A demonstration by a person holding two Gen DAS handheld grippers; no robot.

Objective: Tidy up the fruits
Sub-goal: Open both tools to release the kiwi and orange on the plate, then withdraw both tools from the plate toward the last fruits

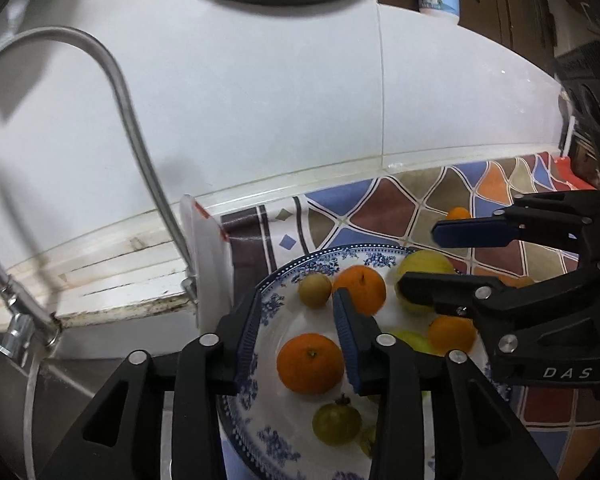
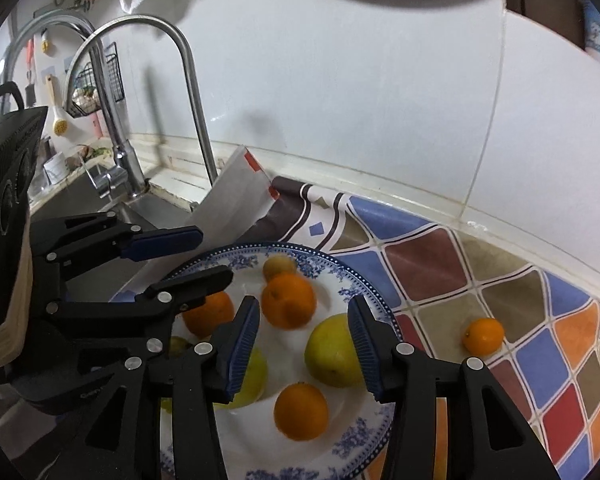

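Low in both frames, a glossy round plate point(image 2: 374, 292) with a blue floral rim holds dimpled oranges point(image 2: 301, 411), smooth yellow-green fruits point(image 2: 330, 350) and small dull-green ones. Both black claws hover over it, ribbed blue pads parted, gripping nothing: left claw point(image 1: 298, 342), right claw point(image 2: 303, 346). One small orange point(image 2: 483, 336) sits apart, right of the plate, on the tabletop's point(image 2: 440, 268) diamond-patterned cloth.
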